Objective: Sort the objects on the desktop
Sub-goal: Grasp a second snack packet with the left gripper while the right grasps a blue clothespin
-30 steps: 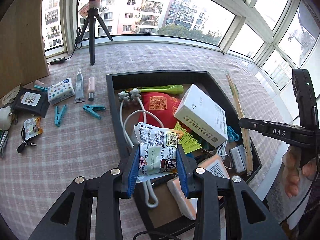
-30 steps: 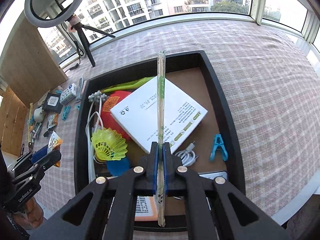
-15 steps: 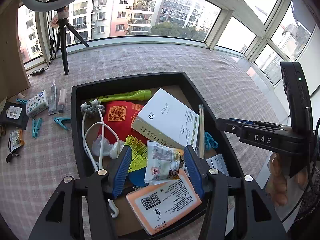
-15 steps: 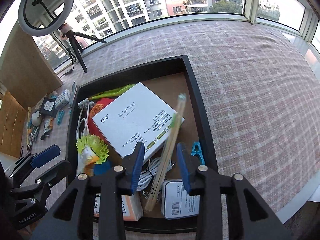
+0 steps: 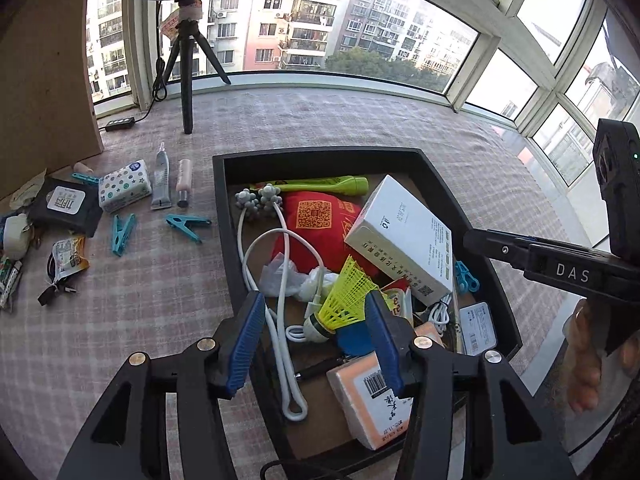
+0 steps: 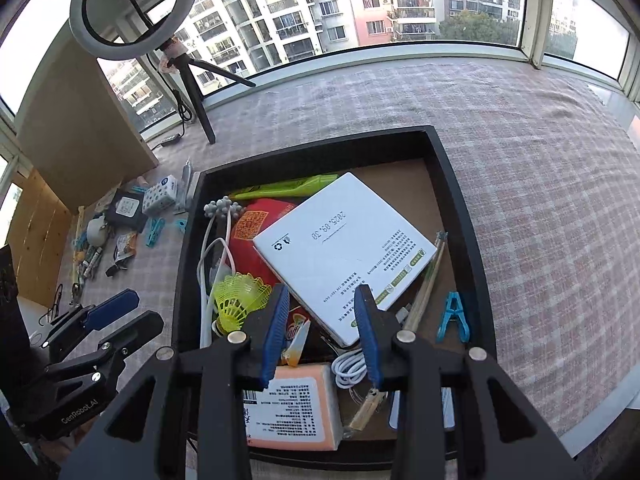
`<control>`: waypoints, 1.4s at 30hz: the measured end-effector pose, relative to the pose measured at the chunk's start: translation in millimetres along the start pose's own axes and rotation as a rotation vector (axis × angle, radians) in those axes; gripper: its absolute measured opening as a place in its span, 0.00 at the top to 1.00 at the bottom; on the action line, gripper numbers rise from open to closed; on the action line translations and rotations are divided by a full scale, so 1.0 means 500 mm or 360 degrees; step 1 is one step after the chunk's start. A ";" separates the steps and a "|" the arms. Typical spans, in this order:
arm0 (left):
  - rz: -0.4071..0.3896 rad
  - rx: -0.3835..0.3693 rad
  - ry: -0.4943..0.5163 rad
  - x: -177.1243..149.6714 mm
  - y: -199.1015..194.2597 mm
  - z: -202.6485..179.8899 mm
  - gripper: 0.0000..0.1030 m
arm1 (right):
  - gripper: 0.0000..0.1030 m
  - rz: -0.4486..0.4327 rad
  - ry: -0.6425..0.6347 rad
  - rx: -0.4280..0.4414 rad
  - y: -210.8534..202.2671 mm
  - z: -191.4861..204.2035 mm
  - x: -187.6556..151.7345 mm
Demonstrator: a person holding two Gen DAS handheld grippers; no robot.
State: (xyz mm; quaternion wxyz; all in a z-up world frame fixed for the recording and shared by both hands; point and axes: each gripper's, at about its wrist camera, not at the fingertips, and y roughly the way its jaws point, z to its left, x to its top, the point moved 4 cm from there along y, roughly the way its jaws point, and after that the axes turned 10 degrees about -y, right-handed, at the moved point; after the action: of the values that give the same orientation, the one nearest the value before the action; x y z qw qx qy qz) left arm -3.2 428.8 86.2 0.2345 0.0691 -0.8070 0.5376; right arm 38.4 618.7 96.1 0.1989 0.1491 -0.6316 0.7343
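Black rectangular tray (image 6: 460,216) holds yellow mesh shuttlecock (image 6: 240,294).

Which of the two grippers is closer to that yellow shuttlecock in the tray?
Left. The yellow shuttlecock lies right between the open left gripper's blue fingertips. The open right gripper hovers off to the shuttlecock's side, over the white box.
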 end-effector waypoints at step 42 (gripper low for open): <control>0.0084 0.0425 -0.0547 0.142 0.098 0.560 0.51 | 0.68 0.0414 -0.0294 0.0232 0.432 0.506 0.216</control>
State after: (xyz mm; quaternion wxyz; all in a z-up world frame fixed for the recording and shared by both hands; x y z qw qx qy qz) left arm -168.5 206.8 -10.0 0.0681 0.1688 -0.7583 0.6259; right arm -168.2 353.8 -0.6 0.0318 0.1470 -0.6063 0.7809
